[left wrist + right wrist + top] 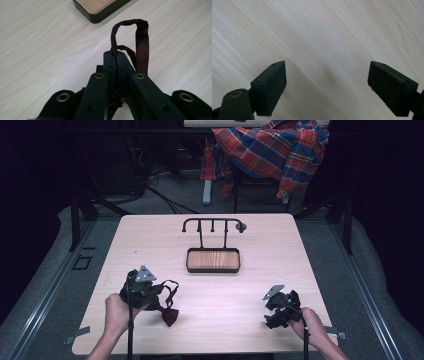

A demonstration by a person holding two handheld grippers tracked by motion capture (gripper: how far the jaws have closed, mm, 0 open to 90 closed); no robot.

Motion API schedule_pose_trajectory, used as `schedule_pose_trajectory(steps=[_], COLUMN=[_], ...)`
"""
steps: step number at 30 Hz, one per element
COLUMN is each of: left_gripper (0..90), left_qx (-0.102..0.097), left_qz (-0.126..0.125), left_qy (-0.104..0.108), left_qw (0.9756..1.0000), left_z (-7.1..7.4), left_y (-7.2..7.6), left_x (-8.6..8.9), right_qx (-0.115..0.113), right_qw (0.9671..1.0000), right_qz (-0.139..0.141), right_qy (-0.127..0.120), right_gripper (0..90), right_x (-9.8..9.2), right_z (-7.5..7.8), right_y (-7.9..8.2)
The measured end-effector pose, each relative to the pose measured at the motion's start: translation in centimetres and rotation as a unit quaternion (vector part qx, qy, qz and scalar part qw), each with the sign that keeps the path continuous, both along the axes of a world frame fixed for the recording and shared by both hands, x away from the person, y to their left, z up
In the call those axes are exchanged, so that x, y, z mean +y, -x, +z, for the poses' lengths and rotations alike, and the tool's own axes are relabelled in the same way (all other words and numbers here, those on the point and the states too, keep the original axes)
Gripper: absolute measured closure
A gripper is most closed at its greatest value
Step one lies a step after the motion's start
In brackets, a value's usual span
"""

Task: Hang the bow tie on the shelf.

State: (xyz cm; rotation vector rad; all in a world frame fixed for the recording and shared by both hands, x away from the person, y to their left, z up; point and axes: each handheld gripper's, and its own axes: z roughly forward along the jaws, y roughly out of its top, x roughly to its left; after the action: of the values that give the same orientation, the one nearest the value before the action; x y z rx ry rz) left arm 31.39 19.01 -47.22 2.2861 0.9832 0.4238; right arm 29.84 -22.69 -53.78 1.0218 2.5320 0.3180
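On the pale wood table, left gripper pinches a probably bow-tie strap; right gripper gapes.

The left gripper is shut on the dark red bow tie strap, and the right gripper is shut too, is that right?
Not quite. The left gripper is shut on the dark red bow tie strap, but the right gripper is open, its jaws wide apart over bare table, as the right gripper view shows.

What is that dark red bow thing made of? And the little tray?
The bow tie looks like soft cloth, maybe satin: its strap bends in a limp loop from the left gripper. The tray has a floor with a wood-grain look and a black rim, maybe metal.
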Motion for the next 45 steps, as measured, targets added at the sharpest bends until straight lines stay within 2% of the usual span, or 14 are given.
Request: schedule_pose_trajectory(steps=[5,19,22,27,35,41,43,45], left_gripper=[88.2,88.3,88.3,88.2,88.2,88.2,88.2,88.2], left_qx=[-0.006,-0.031,-0.033,-0.035,-0.043,-0.048,-0.049,-0.053], left_qz=[-0.003,0.003,0.004,0.007,0.003,0.002,0.000,0.001], left_qy=[-0.004,0.012,0.013,0.014,0.013,0.011,0.010,0.010], left_qw=[1.0000,0.9995,0.9994,0.9993,0.9990,0.9988,0.9987,0.9986], left_z=[0.3,1.7,1.9,2.1,2.7,3.0,3.2,3.4], left_y=[-0.2,-1.1,-1.2,-1.6,-2.4,-3.1,-3.4,-3.6], left_x=[-0.2,-0.2,-0.1,0.1,-0.5,-1.1,-1.2,-1.3], right_qx=[-0.001,0.001,-0.001,0.000,-0.002,-0.006,-0.006,-0.006], right_qw=[1.0000,1.0000,1.0000,1.0000,1.0000,1.0000,1.0000,1.0000], right_qz=[-0.001,0.000,-0.001,-0.001,-0.002,-0.002,-0.003,-0.003], right_qy=[0.001,0.003,-0.003,0.002,-0.002,0.006,-0.001,0.005], right_gripper=[15.1,15.1,15.1,15.1,15.0,15.0,15.0,15.0], right_x=[-0.1,-0.1,-0.2,-0.1,-0.2,-0.2,-0.2,-0.2], right_z=[0.0,0.0,-0.1,0.0,0.0,0.2,0.1,0.2], right_y=[0.0,0.0,-0.1,-0.1,-0.1,0.0,0.0,0.0])
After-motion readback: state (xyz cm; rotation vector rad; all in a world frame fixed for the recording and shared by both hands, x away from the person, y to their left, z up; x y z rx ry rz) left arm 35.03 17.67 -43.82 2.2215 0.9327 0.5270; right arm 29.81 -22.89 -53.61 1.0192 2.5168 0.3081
